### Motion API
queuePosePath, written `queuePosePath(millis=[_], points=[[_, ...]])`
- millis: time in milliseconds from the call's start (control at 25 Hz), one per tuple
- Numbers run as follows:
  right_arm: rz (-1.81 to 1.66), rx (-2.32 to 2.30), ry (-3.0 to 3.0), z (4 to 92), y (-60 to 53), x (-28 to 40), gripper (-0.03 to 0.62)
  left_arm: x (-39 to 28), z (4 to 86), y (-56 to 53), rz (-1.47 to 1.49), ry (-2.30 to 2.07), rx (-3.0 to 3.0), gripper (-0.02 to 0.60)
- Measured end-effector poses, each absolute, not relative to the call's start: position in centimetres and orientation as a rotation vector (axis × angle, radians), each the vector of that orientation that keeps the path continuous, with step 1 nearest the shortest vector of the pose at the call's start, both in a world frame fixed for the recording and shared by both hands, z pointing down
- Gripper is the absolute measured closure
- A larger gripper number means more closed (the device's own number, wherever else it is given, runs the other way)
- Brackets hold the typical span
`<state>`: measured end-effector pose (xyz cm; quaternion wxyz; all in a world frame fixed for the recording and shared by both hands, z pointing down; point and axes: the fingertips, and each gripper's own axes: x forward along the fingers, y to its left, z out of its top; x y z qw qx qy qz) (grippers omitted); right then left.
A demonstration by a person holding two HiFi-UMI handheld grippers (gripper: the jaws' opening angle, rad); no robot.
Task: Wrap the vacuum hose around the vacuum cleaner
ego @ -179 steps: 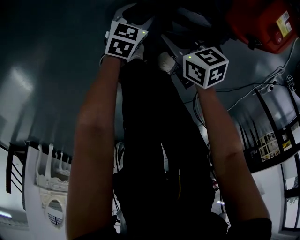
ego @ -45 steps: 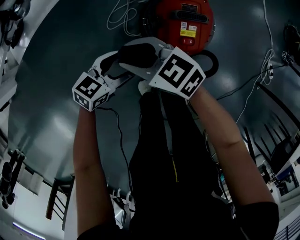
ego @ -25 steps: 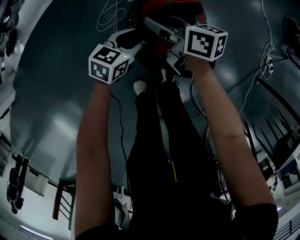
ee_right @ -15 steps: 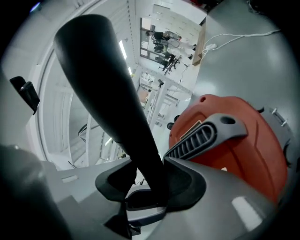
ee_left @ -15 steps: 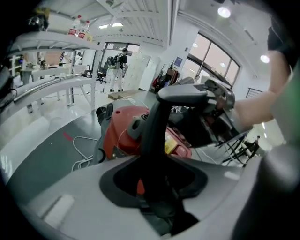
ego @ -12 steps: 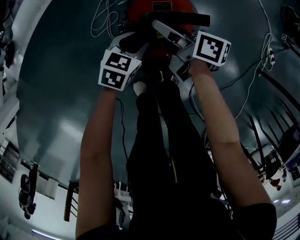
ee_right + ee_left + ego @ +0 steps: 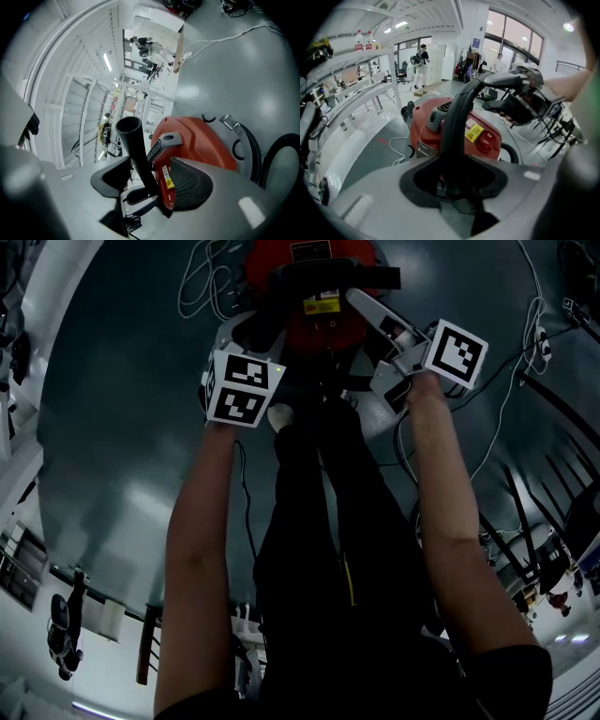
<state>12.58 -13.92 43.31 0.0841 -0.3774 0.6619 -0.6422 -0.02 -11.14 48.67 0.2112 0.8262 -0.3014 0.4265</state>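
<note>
The red vacuum cleaner point(image 7: 314, 310) stands on the floor ahead of me. Its black hose point(image 7: 457, 117) rises from my left gripper point(image 7: 454, 180) and arches over the red body point(image 7: 485, 140). That gripper point(image 7: 251, 331) is shut on the hose just left of the cleaner. My right gripper point(image 7: 364, 302) reaches in from the right over the cleaner's top. Its jaws have just been opening. The hose's open end point(image 7: 133, 140) stands between the wide-apart pads of that gripper point(image 7: 150, 179), and the pads do not press on it. Behind the hose end I see the vacuum cleaner point(image 7: 201, 140).
Another loop of black hose point(image 7: 265, 157) lies on the floor to the cleaner's right. A white cable point(image 7: 202, 282) coils at its left, and thin cables point(image 7: 506, 399) run across the grey floor at the right. The person's dark legs point(image 7: 323, 540) and a white shoe point(image 7: 279, 415) are below the grippers.
My right gripper has swung to the right and its jaws have spread off the hose end. The left gripper keeps its grip and has barely shifted beside the cleaner.
</note>
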Motion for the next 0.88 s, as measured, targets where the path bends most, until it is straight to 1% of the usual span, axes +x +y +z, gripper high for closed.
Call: queuePosePath(millis=[360,400,440,520,680,880], points=[[-1.539,-1.304,2.019,39.6,-14.2,15.6,0.324,-0.4,49.1,-10.4,1.231,-0.855,2.277,0.422],[-1.499,-1.342,2.031,39.2,-14.5,16.0,0.340,-0.4,49.1,-10.3,1.236,-0.853,2.281,0.422],[-1.470,-1.378,2.044,39.1,-14.9,16.2,0.390,-0.4,49.1,-10.2,1.241,-0.850,2.288,0.422],[-1.451,-1.417,2.060,39.4,-15.5,16.4,0.441,-0.5,49.1,-10.0,1.242,-0.842,2.297,0.417],[-1.503,-1.459,2.096,40.7,-16.3,15.4,0.436,-1.4,49.7,-9.5,1.168,-0.873,2.230,0.422],[-1.344,-1.580,2.384,39.6,-18.2,13.3,0.425,-3.0,49.2,-9.9,1.092,-0.970,2.146,0.425]])
